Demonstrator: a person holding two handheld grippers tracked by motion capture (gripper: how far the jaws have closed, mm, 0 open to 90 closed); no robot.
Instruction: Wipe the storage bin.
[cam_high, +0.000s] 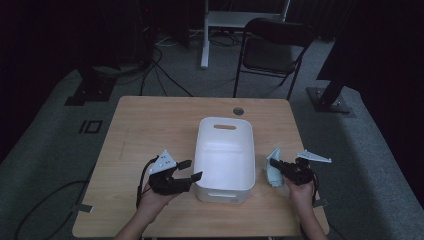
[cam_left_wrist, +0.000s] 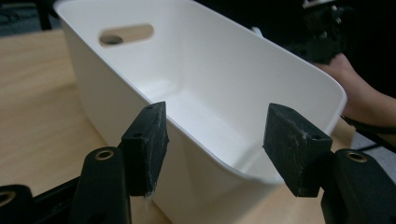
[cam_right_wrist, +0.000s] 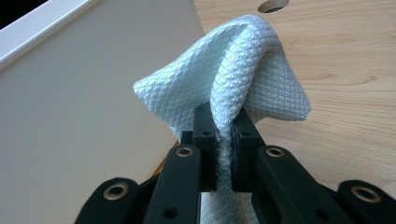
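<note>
The wooden table (cam_high: 150, 125) stands on grey carpet (cam_high: 45, 150) beside a folding chair (cam_high: 272, 47). The left gripper (cam_high: 194, 170) has its fingers spread apart at the white bin (cam_high: 225, 150). The right gripper (cam_right_wrist: 225, 133) has its fingers clamped on the cloth (cam_right_wrist: 243, 70).

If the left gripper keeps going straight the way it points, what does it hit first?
Most likely the near corner rim of the white bin: the left gripper has its open jaws either side of that wall, though depth is unclear.

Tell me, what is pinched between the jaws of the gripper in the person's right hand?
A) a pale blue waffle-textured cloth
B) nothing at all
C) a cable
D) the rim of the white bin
A: in the right gripper view the right gripper has its jaws closed on a fold of the pale blue cloth, just beside the white bin.
</note>
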